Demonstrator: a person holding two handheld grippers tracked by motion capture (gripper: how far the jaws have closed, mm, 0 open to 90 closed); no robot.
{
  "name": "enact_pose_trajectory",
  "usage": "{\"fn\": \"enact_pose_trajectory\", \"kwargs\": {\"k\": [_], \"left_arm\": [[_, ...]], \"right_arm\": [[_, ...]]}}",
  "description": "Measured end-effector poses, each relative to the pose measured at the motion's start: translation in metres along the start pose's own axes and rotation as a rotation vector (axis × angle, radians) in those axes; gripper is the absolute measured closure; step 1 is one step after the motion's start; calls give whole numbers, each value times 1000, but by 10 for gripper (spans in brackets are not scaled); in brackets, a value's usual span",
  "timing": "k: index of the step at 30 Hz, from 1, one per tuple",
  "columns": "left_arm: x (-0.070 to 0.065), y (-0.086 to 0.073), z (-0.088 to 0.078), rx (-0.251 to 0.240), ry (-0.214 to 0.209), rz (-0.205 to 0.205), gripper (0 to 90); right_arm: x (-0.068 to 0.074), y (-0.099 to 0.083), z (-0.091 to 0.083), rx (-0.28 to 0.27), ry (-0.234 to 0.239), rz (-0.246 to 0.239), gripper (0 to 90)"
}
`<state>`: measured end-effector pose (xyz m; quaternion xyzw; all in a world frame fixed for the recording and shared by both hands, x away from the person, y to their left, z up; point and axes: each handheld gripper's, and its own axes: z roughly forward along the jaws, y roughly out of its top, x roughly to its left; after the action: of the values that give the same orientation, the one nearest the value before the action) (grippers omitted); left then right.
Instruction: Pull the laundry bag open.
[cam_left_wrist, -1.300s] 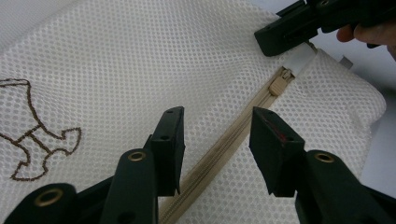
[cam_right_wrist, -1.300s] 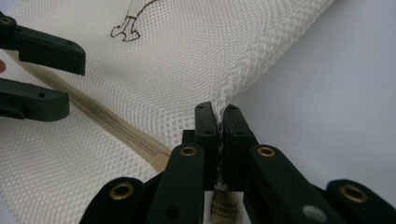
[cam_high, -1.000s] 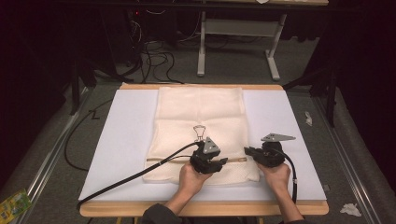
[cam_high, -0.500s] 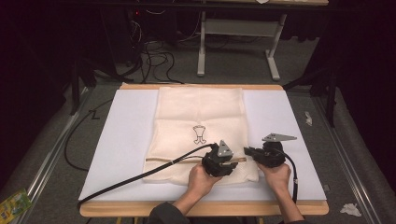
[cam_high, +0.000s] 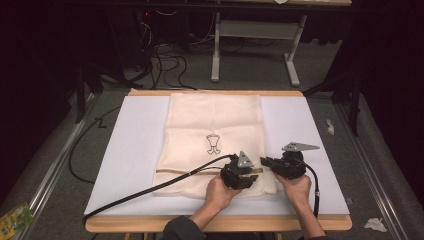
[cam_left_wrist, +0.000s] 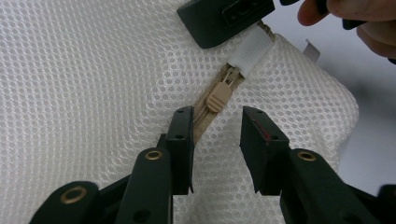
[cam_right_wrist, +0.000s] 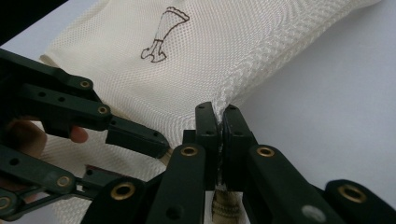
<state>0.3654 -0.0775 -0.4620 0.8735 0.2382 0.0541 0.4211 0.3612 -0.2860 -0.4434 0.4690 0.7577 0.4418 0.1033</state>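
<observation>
Lying flat on a white table (cam_high: 130, 150), mesh bag (cam_high: 215, 120) amid dark room.

Left gripper (cam_left_wrist: 217, 135) agape, right gripper (cam_right_wrist: 218, 126) clamped

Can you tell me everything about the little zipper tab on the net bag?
The small beige plastic zipper pull lies flat on the beige zipper tape of the cream mesh laundry bag, near its corner, just below a white fabric tab. The left gripper has open jaws either side of the tape just short of it, not touching.
</observation>
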Motion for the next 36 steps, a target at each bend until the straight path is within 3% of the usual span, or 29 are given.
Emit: {"fn": "enact_pose_trajectory", "kwargs": {"k": [12, 16, 18, 26, 30, 36], "left_arm": [[-2, 2, 0, -26, -61, -14, 677], [-1, 2, 1, -21, -47, -20, 683], [1, 2, 2, -12, -11, -31, 655], [3, 2, 6, -6, -25, -56, 644], [4, 2, 8, -21, -55, -61, 652], [4, 3, 4, -34, -79, -50, 698]], "right_arm": [[2, 2, 1, -6, 11, 0, 887], [3, 2, 1, -5, 11, 1, 888], [3, 2, 1, -4, 11, -2, 887], [5, 2, 2, -6, 21, -2, 888], [5, 2, 3, -5, 27, 0, 888], [3, 1, 2, -5, 22, -1, 888]]}}
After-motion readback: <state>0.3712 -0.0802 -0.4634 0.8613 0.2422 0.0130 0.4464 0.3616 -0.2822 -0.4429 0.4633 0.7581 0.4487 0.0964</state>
